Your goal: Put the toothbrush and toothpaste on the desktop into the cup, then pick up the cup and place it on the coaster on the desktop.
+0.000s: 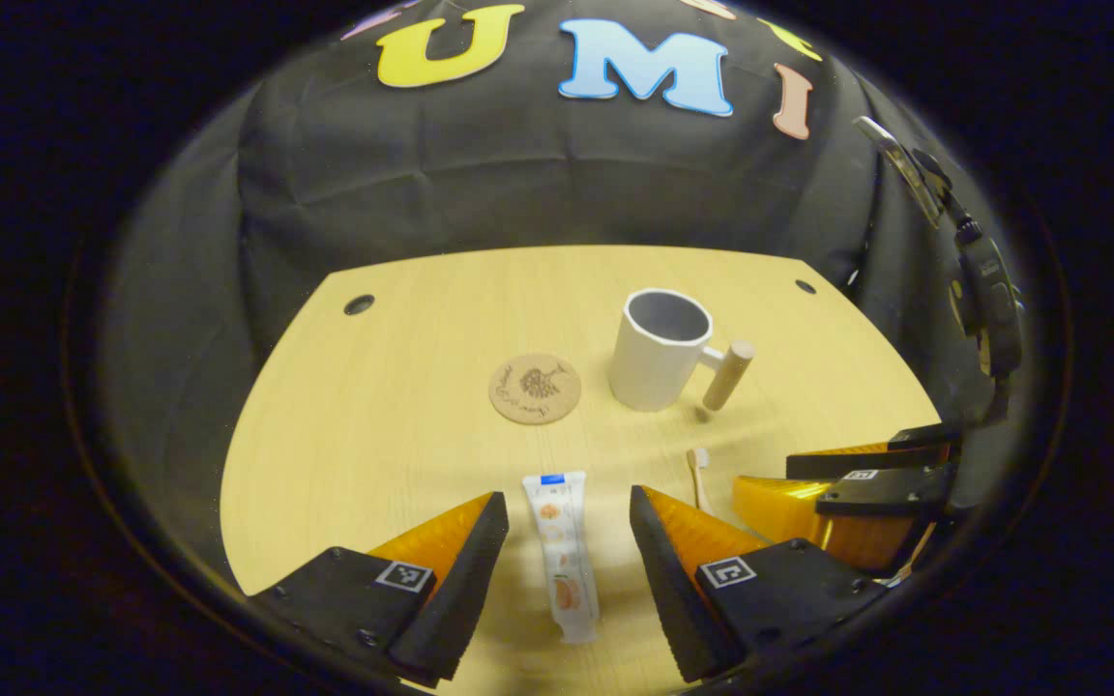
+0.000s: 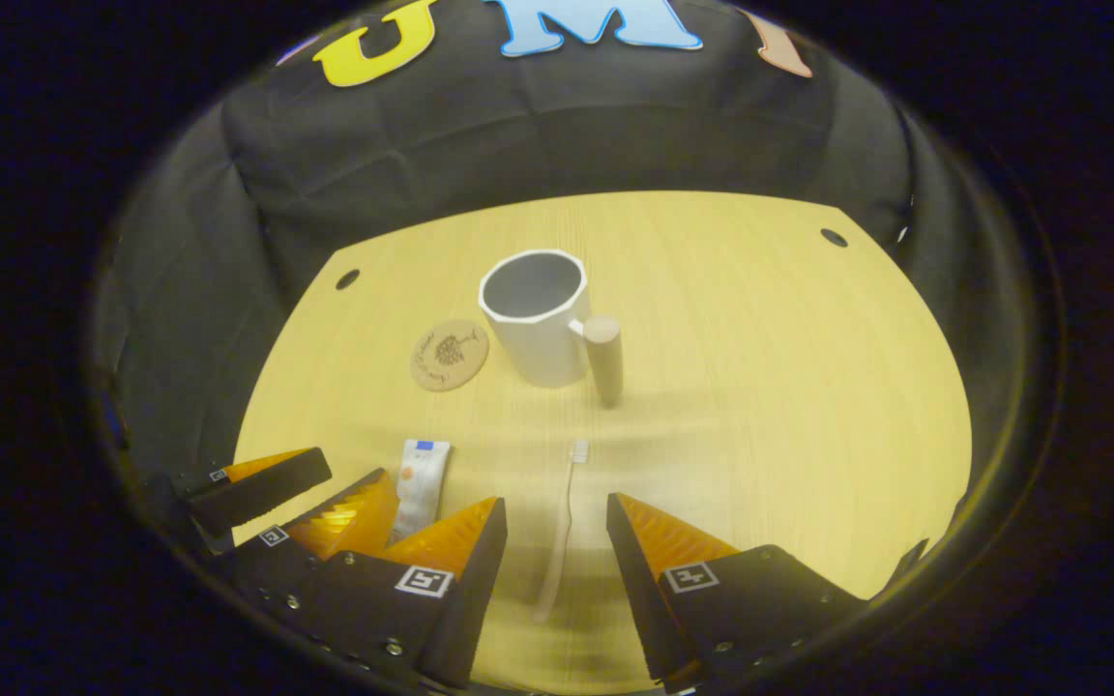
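Observation:
A white cup (image 1: 659,353) with a wooden handle stands upright and empty on the desktop, with a round cork coaster (image 1: 535,389) just left of it. The toothpaste tube (image 1: 562,556) lies flat between the fingers of my left gripper (image 1: 567,498), which is open above it. In the right gripper view the toothbrush (image 2: 562,527) lies lengthwise between the fingers of my right gripper (image 2: 554,501), also open. Farther back there are the cup (image 2: 538,324) and the coaster (image 2: 450,355). The toothpaste (image 2: 419,483) lies to the left, beside the left gripper (image 2: 354,471).
The pale wooden desktop (image 1: 373,435) has a small round hole (image 1: 359,304) near each back corner. Black cloth walls close in behind and on both sides. A dark clamp-like device (image 1: 982,280) hangs at the right wall. Bare tabletop (image 2: 789,387) lies right of the cup.

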